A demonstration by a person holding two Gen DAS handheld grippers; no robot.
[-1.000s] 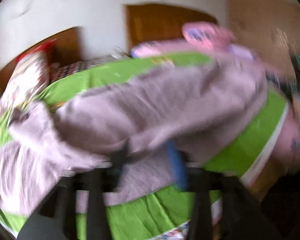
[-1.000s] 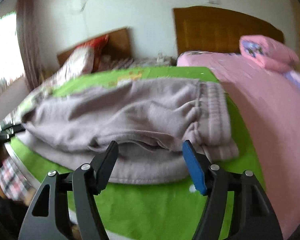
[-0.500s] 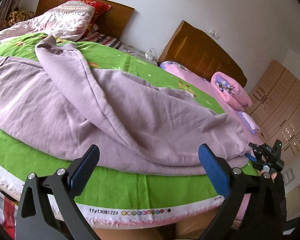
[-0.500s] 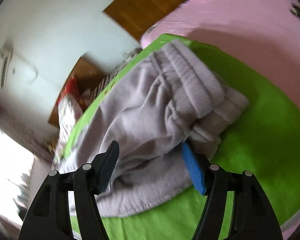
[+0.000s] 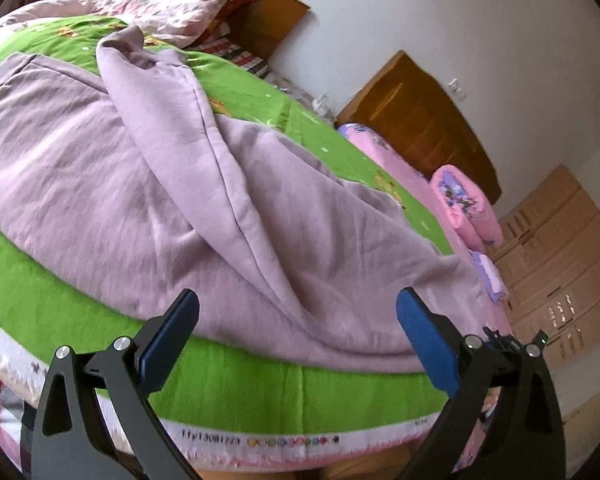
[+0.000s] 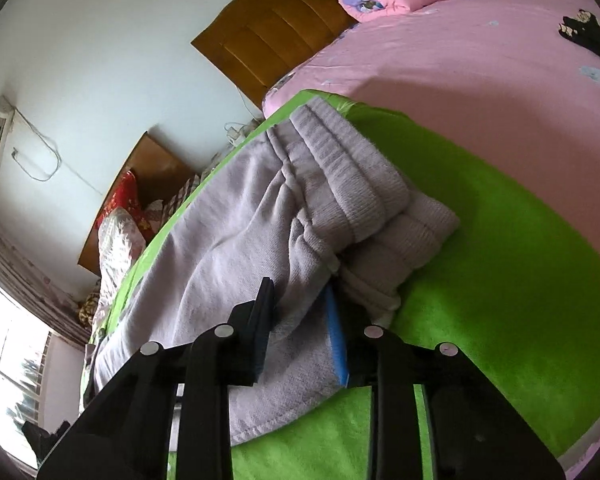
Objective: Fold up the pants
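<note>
Lying across the green sheet (image 5: pixel 260 384) on the bed, the pants (image 5: pixel 148 184) were long and soft, and their long way ran from one hand to the other. The waistband (image 6: pixel 352 172) end sat by the right gripper (image 6: pixel 300 332), and the leg part spread out in front of the left gripper (image 5: pixel 296 340). The right jaws were closing, and a bunch of the grey cloth just below the waistband was between them, with the blue pad (image 6: pixel 336 340) on one side and the black pad on the other. I could not tell for sure that both pads were pressing it tight yet. The left jaws stood wide open with nothing in them. The near edge of the pants lay just past their tips, a little farther onto the bed, and one loose flap of leg (image 5: pixel 172 92) was flopped over the rest. So the right hand was the one already on the pants, and the left hand was near but apart. I think the left one would need to go forward to the edge of the cloth before the pants could be folded along their long way.
</note>
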